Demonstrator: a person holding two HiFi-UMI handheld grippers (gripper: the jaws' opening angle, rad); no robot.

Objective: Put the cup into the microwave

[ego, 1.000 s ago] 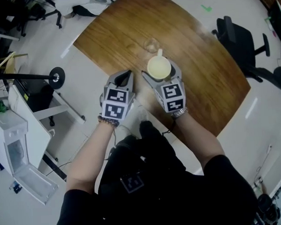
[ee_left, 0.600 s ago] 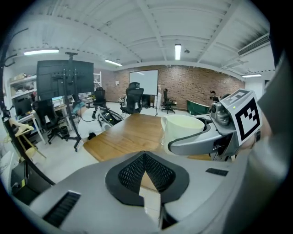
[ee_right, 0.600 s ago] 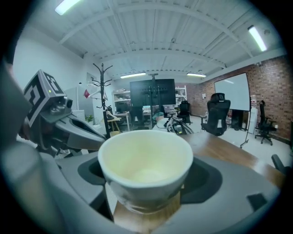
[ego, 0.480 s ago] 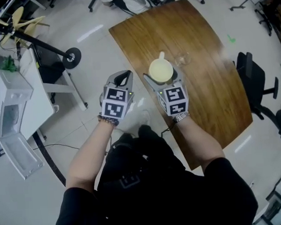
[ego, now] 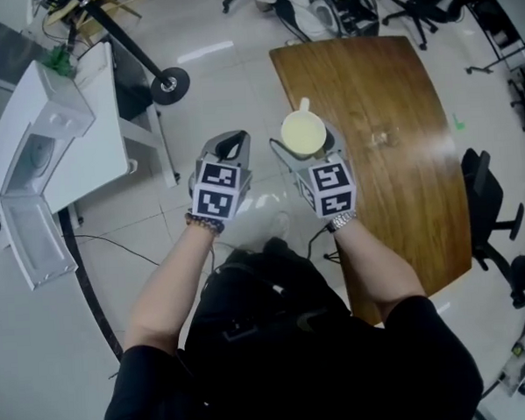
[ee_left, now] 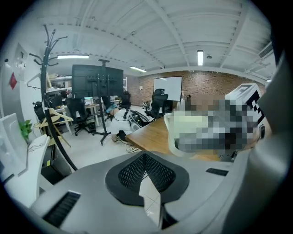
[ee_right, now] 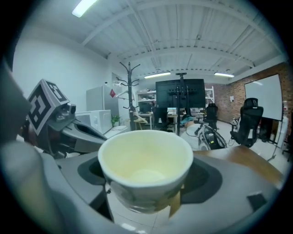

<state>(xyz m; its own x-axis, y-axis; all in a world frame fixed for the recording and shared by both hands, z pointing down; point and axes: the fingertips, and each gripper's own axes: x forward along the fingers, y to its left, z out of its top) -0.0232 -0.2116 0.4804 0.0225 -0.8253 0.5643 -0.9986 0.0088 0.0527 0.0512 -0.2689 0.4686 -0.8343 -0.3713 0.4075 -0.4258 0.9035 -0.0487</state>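
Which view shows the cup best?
Right gripper view: the cup fills the centre, upright between the jaws, its empty inside visible. Head view shows the cup small from above, handle pointing away. Left gripper view catches only its side, partly under a mosaic patch.

Held out side by side, left claw [ego: 231,143] closed empty, right claw [ego: 302,143] clamping the cup [ego: 300,130].

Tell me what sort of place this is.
Probably an open-plan office or lab: a swivel chair beside a long wooden table, a whiteboard on a brick wall, and a large screen on a stand.
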